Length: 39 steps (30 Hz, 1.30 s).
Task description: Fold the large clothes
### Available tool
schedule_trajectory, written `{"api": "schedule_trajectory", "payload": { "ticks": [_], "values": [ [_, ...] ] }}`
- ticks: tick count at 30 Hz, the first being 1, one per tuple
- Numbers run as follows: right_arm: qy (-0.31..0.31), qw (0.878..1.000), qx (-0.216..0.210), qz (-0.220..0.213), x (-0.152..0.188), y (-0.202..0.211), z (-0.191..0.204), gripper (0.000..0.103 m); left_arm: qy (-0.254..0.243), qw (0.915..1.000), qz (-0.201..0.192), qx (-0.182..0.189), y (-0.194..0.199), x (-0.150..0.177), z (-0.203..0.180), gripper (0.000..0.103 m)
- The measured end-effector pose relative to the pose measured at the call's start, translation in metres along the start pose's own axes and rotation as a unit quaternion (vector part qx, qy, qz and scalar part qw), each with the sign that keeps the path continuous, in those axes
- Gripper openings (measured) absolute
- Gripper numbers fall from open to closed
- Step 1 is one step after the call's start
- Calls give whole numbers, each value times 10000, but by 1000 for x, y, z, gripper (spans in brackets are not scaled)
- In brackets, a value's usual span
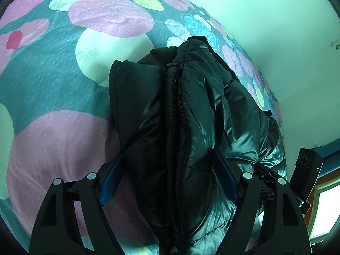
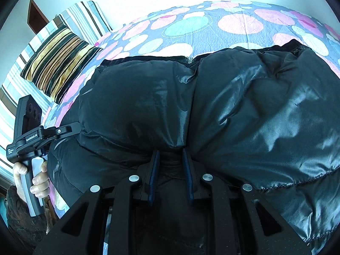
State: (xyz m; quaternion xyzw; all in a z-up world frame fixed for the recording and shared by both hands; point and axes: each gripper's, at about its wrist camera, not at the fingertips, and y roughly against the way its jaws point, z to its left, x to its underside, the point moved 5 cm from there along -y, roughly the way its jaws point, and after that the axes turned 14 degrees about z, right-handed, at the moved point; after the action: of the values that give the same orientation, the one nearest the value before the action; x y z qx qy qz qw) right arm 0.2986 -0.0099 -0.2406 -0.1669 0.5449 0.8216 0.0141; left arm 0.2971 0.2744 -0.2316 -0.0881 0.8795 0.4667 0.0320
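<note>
Black puffer jacket (image 1: 191,114) lay bunched on the spotted bedspread (image 1: 63,80), zipper running away from the left gripper (image 1: 170,170)
Both grippers clamped jacket folds; right gripper (image 2: 171,161) narrow

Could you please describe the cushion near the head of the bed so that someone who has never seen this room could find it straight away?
Start at the bedspread with its large pastel circles, where the black puffer jacket lies. Follow it toward the wall end, where pale striped bedding is propped up. The cushion leans there, the only piece with dark, velvety black and gold bands.
</note>
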Motion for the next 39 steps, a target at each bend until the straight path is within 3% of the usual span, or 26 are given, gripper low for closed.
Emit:
{"api": "schedule_trajectory", "payload": {
  "ticks": [7,12,21,26,29,34,39],
  "values": [
    [7,10000,34,-11,0,0,-1,22,-314,9995,-78,-12,5,-2,-17,39],
    [13,10000,93,-31,-1,-3,3,22,-489,9983,-255,-202,19,2,-35,27],
    [65,9997,217,-16,-2,-5,6,22,-993,9922,-653,-379,55,12,-100,24],
    [69,9997,213,-34,-2,-7,9,22,-1283,9844,-818,-882,58,19,-147,24],
    [113,9996,219,-99,-2,-3,10,21,-1292,9822,-876,-1046,61,16,-157,24],
    [72,9995,71,-299,10,30,2,24,-1262,9800,-873,-1266,65,16,-165,24],
    [-70,9966,404,-715,30,80,-23,26,-1318,9753,-935,-1506,61,19,-184,24]
  ]
}}
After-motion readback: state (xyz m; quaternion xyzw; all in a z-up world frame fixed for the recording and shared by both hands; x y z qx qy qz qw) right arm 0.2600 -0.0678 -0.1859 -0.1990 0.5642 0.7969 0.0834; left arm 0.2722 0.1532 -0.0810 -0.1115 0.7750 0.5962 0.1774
